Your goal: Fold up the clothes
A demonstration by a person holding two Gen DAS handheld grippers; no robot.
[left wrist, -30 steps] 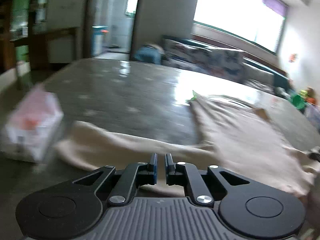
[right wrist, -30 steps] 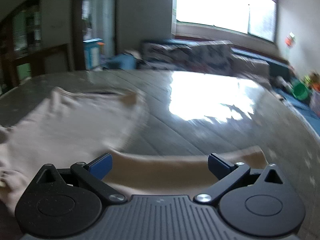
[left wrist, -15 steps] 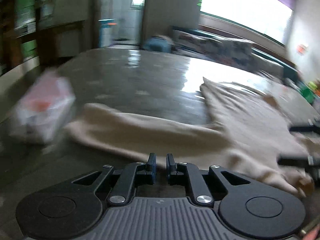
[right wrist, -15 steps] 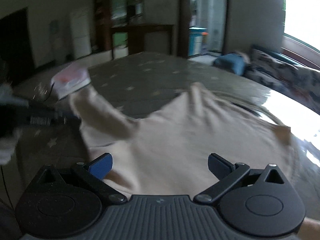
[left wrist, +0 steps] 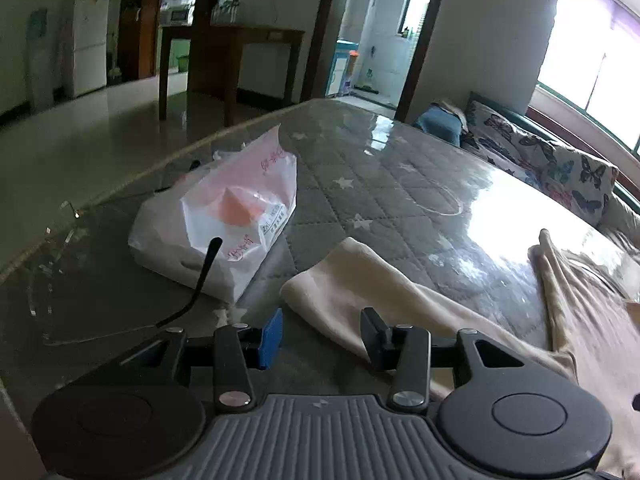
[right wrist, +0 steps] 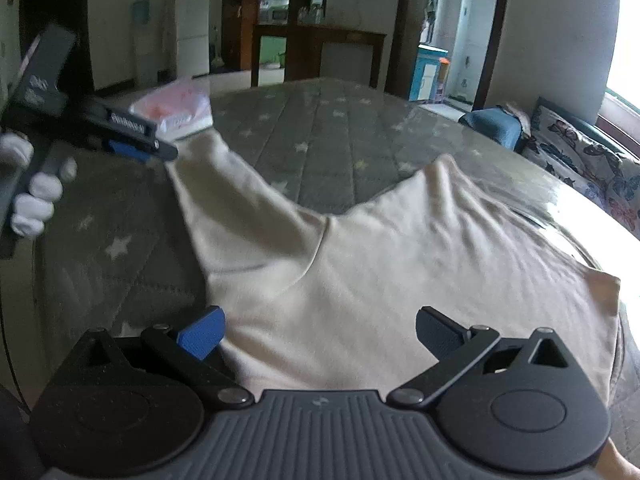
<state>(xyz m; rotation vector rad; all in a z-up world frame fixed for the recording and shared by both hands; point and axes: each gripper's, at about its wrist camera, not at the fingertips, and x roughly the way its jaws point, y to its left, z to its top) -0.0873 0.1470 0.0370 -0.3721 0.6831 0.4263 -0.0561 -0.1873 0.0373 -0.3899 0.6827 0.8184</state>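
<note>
- Your left gripper hangs just above the mattress with its jaws parted about a sleeve's width and nothing between them; the right finger sits over the near edge of the sleeve, and whether it touches the cloth cannot be told.
- Your right gripper stands with its jaws spread wide and empty, poised over the body of the beige garment.
- The beige garment lies spread on the mattress, its body toward the bright window-side edge and one long sleeve stretched out toward the opposite edge; the cloth shows soft creases near the armpit.
- In the right wrist view, the cuff end of the sleeve lies just beside the tips of your left gripper, which is held by a white-gloved hand.
- A white plastic bag with pink contents rests on the mattress near its edge, just beyond the cuff and apart from it.
- A thin black cable curves up in front of the bag, on the left gripper's side.
</note>
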